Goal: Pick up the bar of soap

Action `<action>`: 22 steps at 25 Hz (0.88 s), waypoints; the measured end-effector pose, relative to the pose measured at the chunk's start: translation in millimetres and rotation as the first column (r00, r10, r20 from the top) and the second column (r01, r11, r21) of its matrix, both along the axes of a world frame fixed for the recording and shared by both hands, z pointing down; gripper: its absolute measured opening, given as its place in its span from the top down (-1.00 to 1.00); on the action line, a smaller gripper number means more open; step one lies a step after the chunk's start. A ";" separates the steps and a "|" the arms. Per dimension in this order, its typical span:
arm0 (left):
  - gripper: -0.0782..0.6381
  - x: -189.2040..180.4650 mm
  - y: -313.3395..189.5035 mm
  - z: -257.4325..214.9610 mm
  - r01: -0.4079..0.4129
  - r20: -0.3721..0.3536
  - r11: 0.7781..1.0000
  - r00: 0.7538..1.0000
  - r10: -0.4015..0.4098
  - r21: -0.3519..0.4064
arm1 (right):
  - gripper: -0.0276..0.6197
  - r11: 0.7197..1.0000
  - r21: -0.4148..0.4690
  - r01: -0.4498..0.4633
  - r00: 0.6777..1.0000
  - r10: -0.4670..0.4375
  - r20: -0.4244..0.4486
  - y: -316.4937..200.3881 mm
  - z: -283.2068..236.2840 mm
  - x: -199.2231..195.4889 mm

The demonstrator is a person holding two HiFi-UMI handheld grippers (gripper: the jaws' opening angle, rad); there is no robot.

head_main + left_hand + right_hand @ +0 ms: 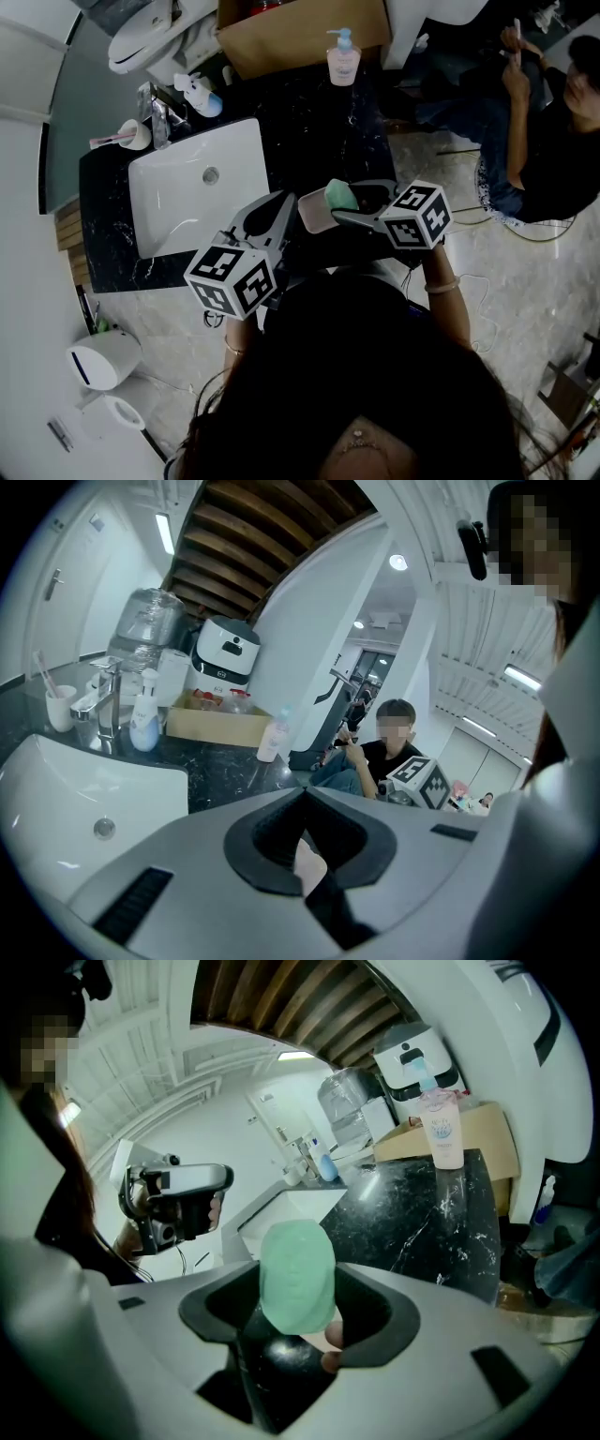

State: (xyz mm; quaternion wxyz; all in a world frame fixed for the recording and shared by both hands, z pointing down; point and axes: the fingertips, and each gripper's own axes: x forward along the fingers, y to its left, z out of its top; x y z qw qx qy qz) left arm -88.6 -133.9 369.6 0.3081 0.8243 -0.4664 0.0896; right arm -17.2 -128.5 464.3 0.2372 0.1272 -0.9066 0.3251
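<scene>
A pale green bar of soap (pixel 339 195) (pixel 298 1274) is held up above a pink soap dish (pixel 313 215) at the front edge of the black marble counter (pixel 309 122). My right gripper (pixel 341 203) (pixel 300 1283) comes in from the right and is shut on the soap, which sticks out past its fingertips. Just left of the dish, my left gripper (pixel 283 202) (pixel 302 794) points toward the counter with its jaws meeting and nothing between them. It is apart from the soap.
A white basin (pixel 187 202) with a faucet (pixel 157 117) fills the counter's left. Behind stand a cup with a toothbrush (pixel 134 136), a white bottle (pixel 199 97), a pink pump bottle (pixel 343 58) and a cardboard box (pixel 281 37). A seated person (pixel 553 122) is at the right.
</scene>
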 end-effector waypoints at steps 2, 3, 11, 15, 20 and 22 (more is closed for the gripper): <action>0.76 1.6 0.1 0.4 -0.002 -0.001 1.000 1.000 0.002 0.001 | 0.15 1.000 -0.007 -0.009 1.000 0.009 0.028 -1.3 -3.7 0.1; 0.76 2.3 0.3 0.6 -0.003 -0.002 1.000 1.000 0.003 0.001 | 0.15 1.000 -0.009 -0.011 0.999 0.011 0.040 -1.5 -5.3 0.0; 0.76 8.7 1.3 -1.8 -0.014 -0.010 1.000 1.000 0.014 0.006 | 0.15 1.000 -0.021 -0.019 0.992 0.022 0.124 -0.1 -22.8 0.1; 0.76 11.3 1.8 -2.4 -0.028 -0.009 1.000 1.000 0.028 0.008 | 0.15 1.000 -0.021 -0.020 0.986 0.023 0.164 1.3 -32.2 0.6; 0.76 13.1 3.5 -3.6 -0.046 -0.008 0.999 0.999 0.046 0.007 | 0.15 0.999 -0.036 -0.024 0.973 0.031 0.230 4.0 -46.3 0.7; 0.76 13.1 4.0 -4.1 -0.050 -0.011 0.999 0.999 0.050 0.008 | 0.15 0.999 -0.042 -0.027 0.964 0.037 0.263 4.0 -52.3 0.9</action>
